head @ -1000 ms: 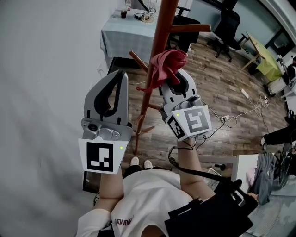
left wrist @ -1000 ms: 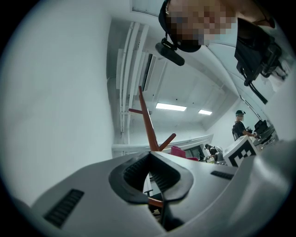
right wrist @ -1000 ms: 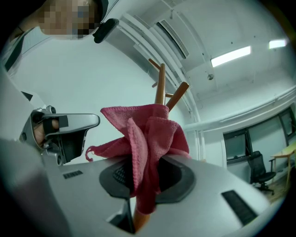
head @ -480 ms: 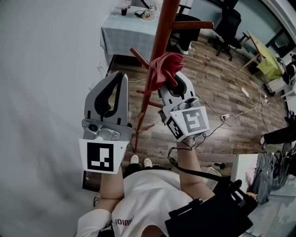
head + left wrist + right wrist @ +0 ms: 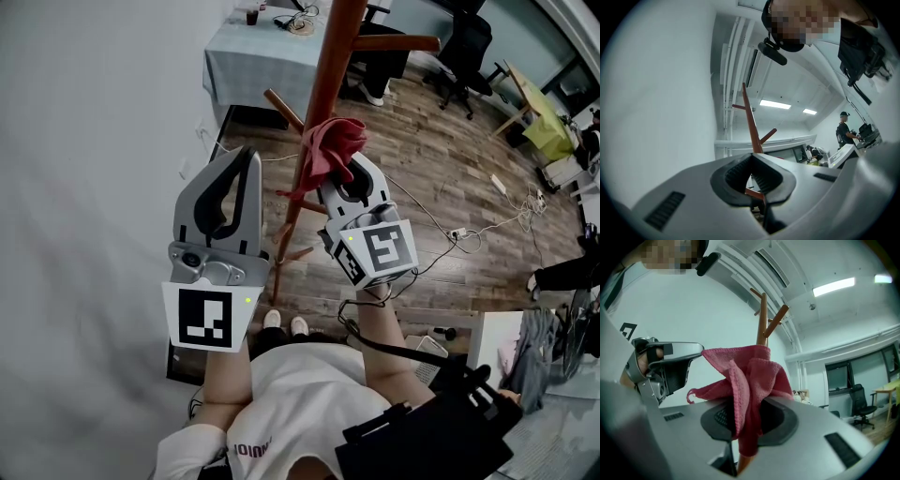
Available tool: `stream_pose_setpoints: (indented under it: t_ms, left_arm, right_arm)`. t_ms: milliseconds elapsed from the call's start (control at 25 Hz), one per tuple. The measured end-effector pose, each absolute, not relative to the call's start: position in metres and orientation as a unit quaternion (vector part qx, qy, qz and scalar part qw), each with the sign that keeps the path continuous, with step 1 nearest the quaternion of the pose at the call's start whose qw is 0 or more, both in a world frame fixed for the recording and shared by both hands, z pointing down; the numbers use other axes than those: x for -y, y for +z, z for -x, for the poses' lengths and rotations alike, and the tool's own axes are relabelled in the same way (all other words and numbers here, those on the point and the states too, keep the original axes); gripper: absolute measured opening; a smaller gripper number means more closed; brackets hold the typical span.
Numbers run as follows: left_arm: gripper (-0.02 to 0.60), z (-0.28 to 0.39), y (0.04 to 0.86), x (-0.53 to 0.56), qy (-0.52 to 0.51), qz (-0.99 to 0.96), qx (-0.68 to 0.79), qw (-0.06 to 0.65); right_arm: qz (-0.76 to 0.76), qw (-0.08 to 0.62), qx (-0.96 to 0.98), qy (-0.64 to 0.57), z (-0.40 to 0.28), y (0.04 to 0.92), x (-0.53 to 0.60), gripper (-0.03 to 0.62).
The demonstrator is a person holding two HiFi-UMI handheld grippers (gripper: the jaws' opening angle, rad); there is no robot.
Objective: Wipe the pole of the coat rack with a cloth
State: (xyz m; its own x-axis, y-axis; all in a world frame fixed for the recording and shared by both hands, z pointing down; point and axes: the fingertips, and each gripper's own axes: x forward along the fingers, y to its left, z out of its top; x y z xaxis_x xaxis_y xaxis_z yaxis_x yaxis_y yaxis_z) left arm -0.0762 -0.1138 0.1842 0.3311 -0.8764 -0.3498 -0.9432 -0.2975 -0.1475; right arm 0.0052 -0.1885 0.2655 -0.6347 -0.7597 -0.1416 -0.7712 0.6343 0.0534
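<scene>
The right gripper [image 5: 347, 173] is clamped on a bunched red microfibre cloth [image 5: 330, 148]. The cloth's loose folds spill out past the jaw tips, so fabric rather than plastic meets the reddish-brown wooden pole of the coat rack [image 5: 330, 66]. The cloth sits against the pole just below a slanted peg, a hold that looks suited to sliding it along the shaft. In the right gripper view the cloth [image 5: 749, 380] fills the gap between the pads, with the pole [image 5: 762, 322] rising behind it.

The left gripper [image 5: 244, 164] is closed on nothing and held upright to the left of the pole, apart from it, probably to keep out of the way.

Both forearms reach forward from the chest. The right one angles inward toward the pole, with its marker cube facing up.
</scene>
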Motion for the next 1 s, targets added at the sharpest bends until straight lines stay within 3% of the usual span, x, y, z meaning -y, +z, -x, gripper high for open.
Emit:
stream_pose_setpoints:
  t_ms: [1000]
  left_arm:
    - [0.012,0.071,0.201,0.120,0.094,0.810,-0.560,0.144]
  right_arm:
    - [0.419,0.019,-0.907,0.028,-0.002,0.304,0.178,0.092]
